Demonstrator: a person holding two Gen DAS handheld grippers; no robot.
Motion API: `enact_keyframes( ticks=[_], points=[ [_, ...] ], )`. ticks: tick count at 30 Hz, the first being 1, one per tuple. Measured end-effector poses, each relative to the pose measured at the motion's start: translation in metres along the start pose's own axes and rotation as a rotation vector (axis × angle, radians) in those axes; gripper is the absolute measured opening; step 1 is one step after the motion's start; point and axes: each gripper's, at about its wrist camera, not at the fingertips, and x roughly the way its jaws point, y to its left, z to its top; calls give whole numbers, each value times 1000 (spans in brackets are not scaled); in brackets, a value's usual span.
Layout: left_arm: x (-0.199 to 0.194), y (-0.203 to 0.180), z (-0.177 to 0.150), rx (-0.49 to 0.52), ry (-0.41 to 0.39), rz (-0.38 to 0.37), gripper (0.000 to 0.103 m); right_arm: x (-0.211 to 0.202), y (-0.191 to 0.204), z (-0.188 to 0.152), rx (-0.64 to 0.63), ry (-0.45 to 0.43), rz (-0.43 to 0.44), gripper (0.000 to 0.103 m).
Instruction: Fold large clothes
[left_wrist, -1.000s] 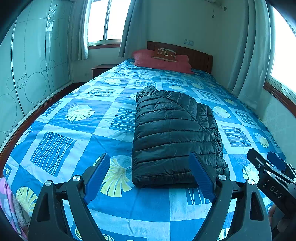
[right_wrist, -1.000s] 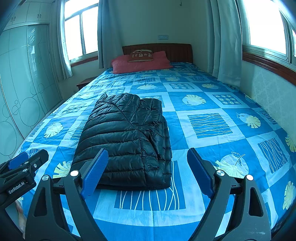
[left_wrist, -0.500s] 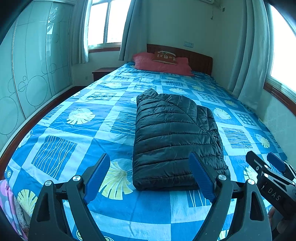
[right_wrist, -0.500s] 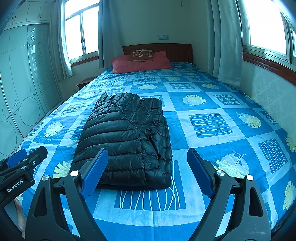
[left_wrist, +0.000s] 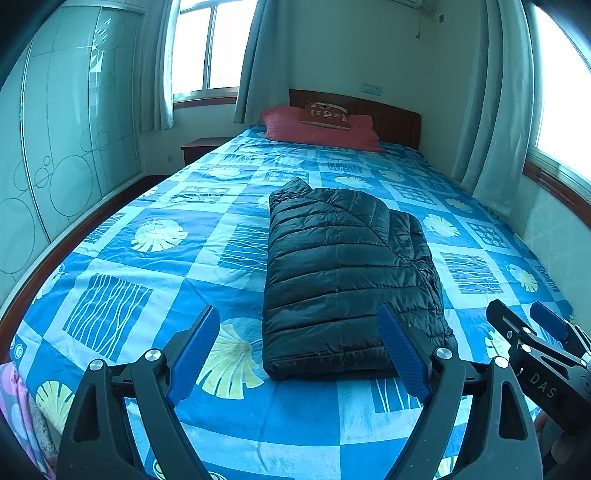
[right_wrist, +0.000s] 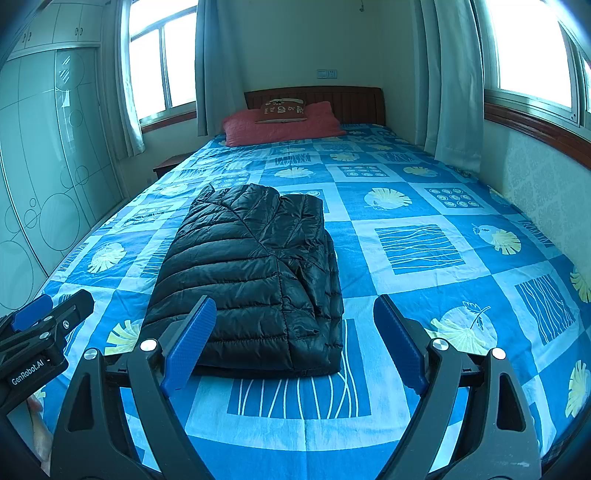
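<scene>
A black quilted puffer jacket (left_wrist: 343, 273) (right_wrist: 255, 277) lies folded into a compact rectangle on the blue patterned bed cover (left_wrist: 155, 280) (right_wrist: 424, 240). My left gripper (left_wrist: 299, 332) hovers near the foot of the bed, open, with nothing between its blue pads; the jacket's near edge lies just beyond them. My right gripper (right_wrist: 293, 325) stands the same way, open and empty, short of the jacket's near right corner. Each gripper shows at the edge of the other's view: the right one (left_wrist: 532, 332) and the left one (right_wrist: 51, 314).
Red pillows (right_wrist: 284, 123) and a wooden headboard (right_wrist: 347, 101) are at the far end. A glass-fronted wardrobe (left_wrist: 66, 158) runs along the left, a nightstand (left_wrist: 203, 147) beside the bed. Curtains (right_wrist: 454, 92) and a wall close the right side.
</scene>
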Motion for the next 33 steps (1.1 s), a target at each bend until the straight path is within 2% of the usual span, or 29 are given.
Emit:
enact_keyframes(
  ticks=[9,12,16,21,28,33],
  points=[
    [-2,-4,1,17,-9,-13,86,1,-2,-1,-2,-4,4,87],
    [-5,-7,1,24,-18,9,86,2,-1,-1,-4,-2,6,87],
    [-7,-10,1,47,-42,-8,86,3,-1,-2,-5,-1,7,87],
    [-3,-7,1,30,-37,-23,88,5,-1,-3,-3,4,9,87],
    [8,-2,-1,7,9,2,88,11,0,-5,-6,17,15,87],
    [10,3,2,5,-26,29,88,16,-6,-4,0,21,9,87]
  ],
)
